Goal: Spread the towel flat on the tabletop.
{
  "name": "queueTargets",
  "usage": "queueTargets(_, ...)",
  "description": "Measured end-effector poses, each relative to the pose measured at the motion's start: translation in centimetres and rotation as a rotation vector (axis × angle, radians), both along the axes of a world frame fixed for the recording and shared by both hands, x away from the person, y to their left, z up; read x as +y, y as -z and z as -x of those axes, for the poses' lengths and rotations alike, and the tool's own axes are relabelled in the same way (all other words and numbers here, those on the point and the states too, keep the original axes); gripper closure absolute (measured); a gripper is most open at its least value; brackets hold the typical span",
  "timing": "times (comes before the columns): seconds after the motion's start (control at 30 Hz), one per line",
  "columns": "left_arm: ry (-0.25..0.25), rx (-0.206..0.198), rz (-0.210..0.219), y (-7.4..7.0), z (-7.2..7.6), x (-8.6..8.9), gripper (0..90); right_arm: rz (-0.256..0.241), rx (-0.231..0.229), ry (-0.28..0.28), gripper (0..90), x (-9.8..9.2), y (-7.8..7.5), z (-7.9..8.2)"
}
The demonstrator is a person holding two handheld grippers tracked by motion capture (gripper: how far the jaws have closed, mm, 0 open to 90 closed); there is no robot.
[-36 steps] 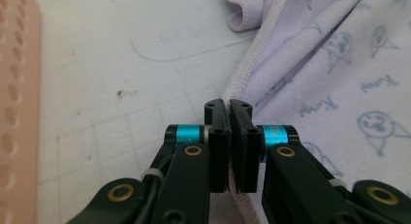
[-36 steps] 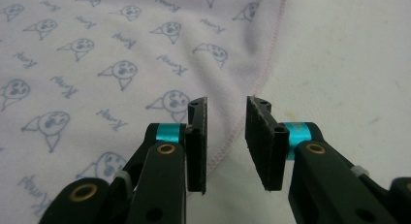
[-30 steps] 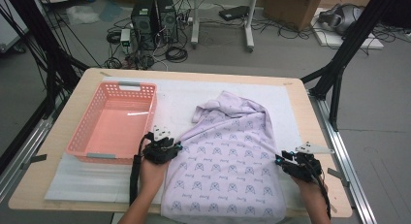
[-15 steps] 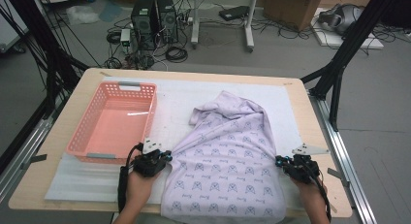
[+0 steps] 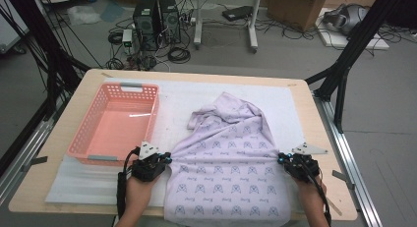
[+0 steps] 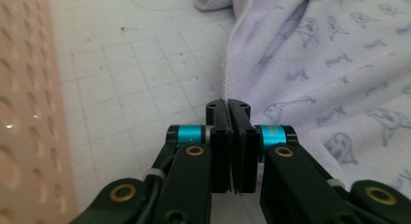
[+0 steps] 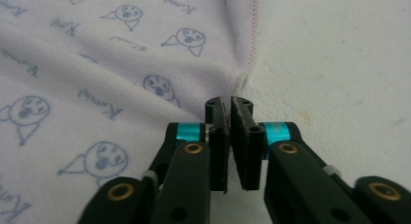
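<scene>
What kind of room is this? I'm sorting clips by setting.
Probably a robotics or data-collection lab, not a home: computer towers and loose cables on the floor, black rig struts around the wooden table, cardboard box behind.

The surface [image 5: 314, 120] carries one lilac printed cloth [image 5: 227, 174], one pink plastic basket [image 5: 118, 123] and one white gridded mat [image 5: 182, 97] under them. Two tongs work here, the left tongs [image 5: 167, 158] and the right tongs [image 5: 280, 159], each in one hand, so two hands. On the floor behind stand two computer towers [image 5: 158, 18] and one cardboard box [image 5: 294, 5].
</scene>
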State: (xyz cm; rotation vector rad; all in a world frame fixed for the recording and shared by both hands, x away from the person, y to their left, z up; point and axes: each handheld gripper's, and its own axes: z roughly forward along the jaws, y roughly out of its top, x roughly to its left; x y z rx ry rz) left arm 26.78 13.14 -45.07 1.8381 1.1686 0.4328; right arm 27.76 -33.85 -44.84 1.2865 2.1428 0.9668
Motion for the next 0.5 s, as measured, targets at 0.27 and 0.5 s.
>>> queueTargets(0.27,0.048,0.013,0.08,-0.2,2.0,0.9,52.1,-0.107,-0.03,-0.025,62.9,-1.6,-1.3,1.6)
queueTargets(0.5,0.086,-0.025,0.106,-0.7,4.1,0.9,50.9,-0.09,-0.016,-0.058,62.2,-1.1,-1.1,2.7)
